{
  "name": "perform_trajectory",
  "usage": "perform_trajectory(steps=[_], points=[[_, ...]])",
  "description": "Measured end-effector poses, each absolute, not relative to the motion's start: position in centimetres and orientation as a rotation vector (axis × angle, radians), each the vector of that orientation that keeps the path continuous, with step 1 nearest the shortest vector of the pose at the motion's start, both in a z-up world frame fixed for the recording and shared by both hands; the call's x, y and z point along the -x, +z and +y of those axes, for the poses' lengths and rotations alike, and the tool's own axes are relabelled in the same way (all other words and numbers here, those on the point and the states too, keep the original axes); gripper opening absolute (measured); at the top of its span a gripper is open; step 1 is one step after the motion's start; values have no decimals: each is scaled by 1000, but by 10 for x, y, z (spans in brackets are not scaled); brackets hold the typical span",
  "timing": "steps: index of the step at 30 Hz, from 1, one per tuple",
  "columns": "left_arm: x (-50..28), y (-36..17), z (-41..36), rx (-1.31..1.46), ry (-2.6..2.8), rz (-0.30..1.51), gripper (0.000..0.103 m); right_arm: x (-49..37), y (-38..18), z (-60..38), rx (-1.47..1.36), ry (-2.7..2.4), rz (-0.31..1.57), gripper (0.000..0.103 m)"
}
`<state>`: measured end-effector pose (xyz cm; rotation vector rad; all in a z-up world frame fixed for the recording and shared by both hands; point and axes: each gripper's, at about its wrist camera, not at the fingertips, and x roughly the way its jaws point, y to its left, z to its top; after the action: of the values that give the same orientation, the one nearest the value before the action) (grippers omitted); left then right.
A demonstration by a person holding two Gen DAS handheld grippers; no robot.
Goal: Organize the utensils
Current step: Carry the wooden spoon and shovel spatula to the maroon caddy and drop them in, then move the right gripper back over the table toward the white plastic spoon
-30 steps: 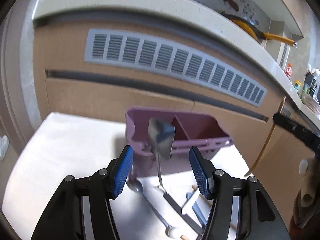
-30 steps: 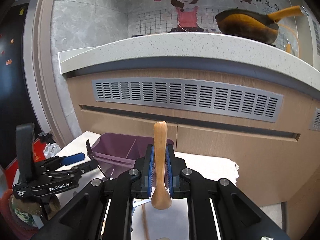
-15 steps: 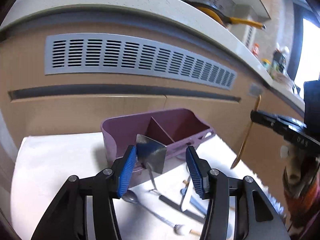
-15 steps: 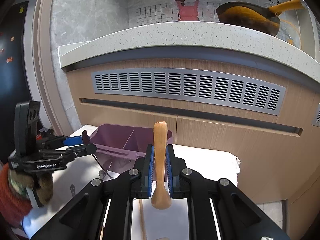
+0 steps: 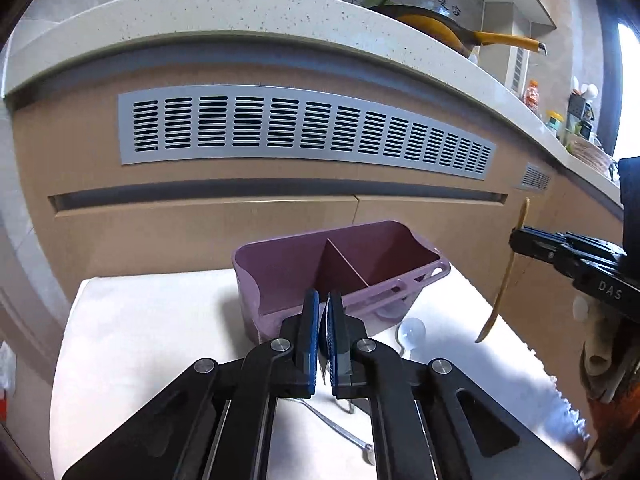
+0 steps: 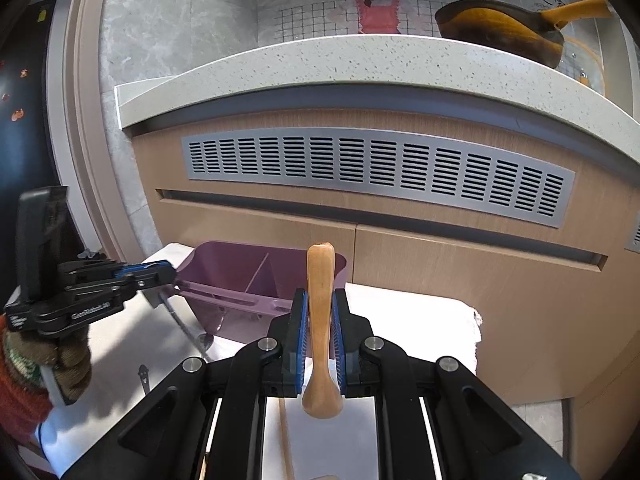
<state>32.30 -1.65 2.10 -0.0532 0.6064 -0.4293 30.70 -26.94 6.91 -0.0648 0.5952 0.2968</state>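
A purple two-compartment caddy [image 5: 360,308] [image 6: 224,288] stands on the white cloth. My left gripper [image 5: 323,312] [image 6: 168,272] is just in front of it, its jaws closing tight on the thin blade of a metal spatula [image 5: 325,372]. The spatula's handle [image 6: 180,320] hangs down toward the cloth. My right gripper [image 6: 320,304] [image 5: 516,240] is shut on a wooden spoon [image 6: 320,272] [image 5: 502,292], held upright to the right of the caddy and above the cloth.
A pale spoon [image 5: 412,328] and a metal utensil handle [image 5: 340,432] lie on the cloth [image 5: 140,340] near the caddy. Behind stands a cabinet with a grey vent grille [image 5: 304,128] under a counter holding a pan [image 6: 500,28]. A gloved hand [image 6: 68,360] holds the left gripper.
The left jaws went from wide open around the upright spatula blade to shut on it, and the left wrist rolled. The right gripper kept its hold and place.
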Motion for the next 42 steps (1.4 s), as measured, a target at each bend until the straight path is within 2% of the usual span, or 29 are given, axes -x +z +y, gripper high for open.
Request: perform_trajectory(steps=[9, 12, 17, 20, 23, 29, 33, 34, 35, 36, 37, 38, 39, 42], points=[[-308, 35, -27, 3, -399, 586, 3, -301, 71, -272, 56, 292, 586, 12], [-304, 74, -29, -30, -372, 504, 3, -300, 83, -275, 38, 280, 555, 12], [-304, 153, -38, -115, -334, 332, 3, -308, 144, -279, 0, 290, 407, 12], [-319, 173, -43, -128, -336, 316, 3, -330, 168, -272, -10, 323, 375, 12], [-340, 164, -44, -116, -340, 351, 3, -351, 161, -261, -7, 337, 397, 12], [-376, 112, -42, -56, -358, 478, 4, -390, 101, -239, 9, 343, 529, 12], [-392, 85, -43, -51, -354, 538, 7, -405, 72, -236, 16, 389, 648, 13], [-390, 84, -44, -53, -358, 536, 9, -407, 68, -239, 1, 391, 666, 15], [-387, 84, -44, -53, -363, 529, 19, -406, 68, -240, -4, 388, 667, 15], [-381, 87, -42, -49, -370, 513, 34, -403, 70, -244, -4, 378, 659, 17], [-374, 90, -40, -43, -374, 498, 42, -399, 72, -246, -4, 370, 651, 20], [-365, 93, -36, -31, -379, 475, 58, -393, 76, -250, -4, 361, 640, 21], [-356, 95, -32, -18, -374, 454, 68, -386, 79, -252, -3, 354, 631, 23], [-332, 87, -20, -13, -353, 432, 70, -366, 82, -257, 21, 337, 625, 28]])
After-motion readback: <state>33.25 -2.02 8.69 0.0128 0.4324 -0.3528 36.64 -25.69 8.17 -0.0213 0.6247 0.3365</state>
